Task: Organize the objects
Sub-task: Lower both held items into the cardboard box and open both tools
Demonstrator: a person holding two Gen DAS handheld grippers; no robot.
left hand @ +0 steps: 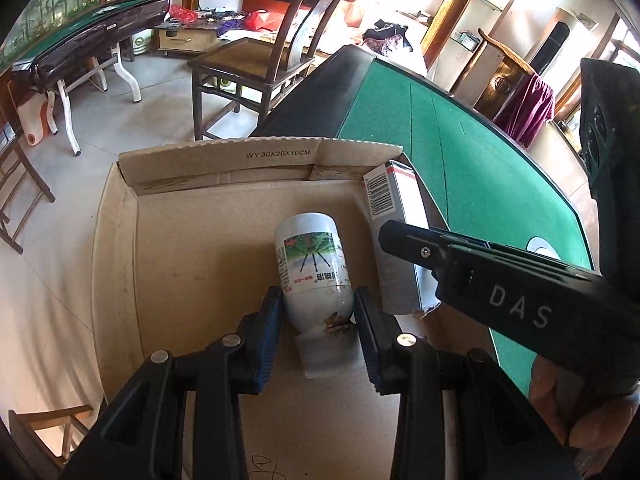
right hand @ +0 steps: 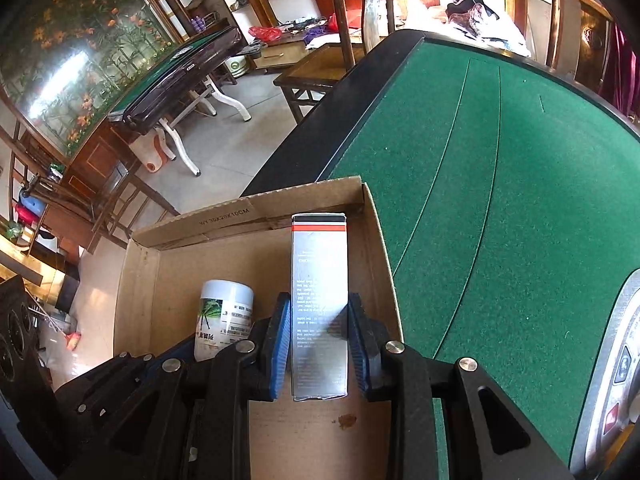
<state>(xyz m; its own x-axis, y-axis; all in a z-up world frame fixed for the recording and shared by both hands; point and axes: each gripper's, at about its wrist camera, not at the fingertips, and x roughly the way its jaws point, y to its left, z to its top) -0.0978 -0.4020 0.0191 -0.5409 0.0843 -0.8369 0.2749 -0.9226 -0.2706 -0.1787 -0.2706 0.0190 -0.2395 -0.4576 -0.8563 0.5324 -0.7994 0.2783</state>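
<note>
An open cardboard box point(left hand: 220, 158) rests at the near left corner of the green felt table point(left hand: 480, 160). A white bottle point(left hand: 312, 268) with a picture label lies on the box floor, and my left gripper point(left hand: 318, 320) is shut on its lower half. Along the box's right wall lies a silver carton point(right hand: 318, 264) with a red and black stripe, and my right gripper point(right hand: 319, 328) is shut on its sides. The right wrist view shows the bottle point(right hand: 224, 312) left of the carton, with the left gripper point(right hand: 180, 354) beside it. The right gripper point(left hand: 396, 238) reaches in from the right over the carton point(left hand: 394, 200).
The box point(right hand: 248, 208) juts past the dark table rim point(right hand: 320, 132) over the tiled floor. A wooden chair point(left hand: 256, 64) stands behind the table, and a second green table point(left hand: 92, 36) stands further left. A silver control panel point(right hand: 616, 360) sits in the felt. A hand point(left hand: 560, 400) holds the right gripper.
</note>
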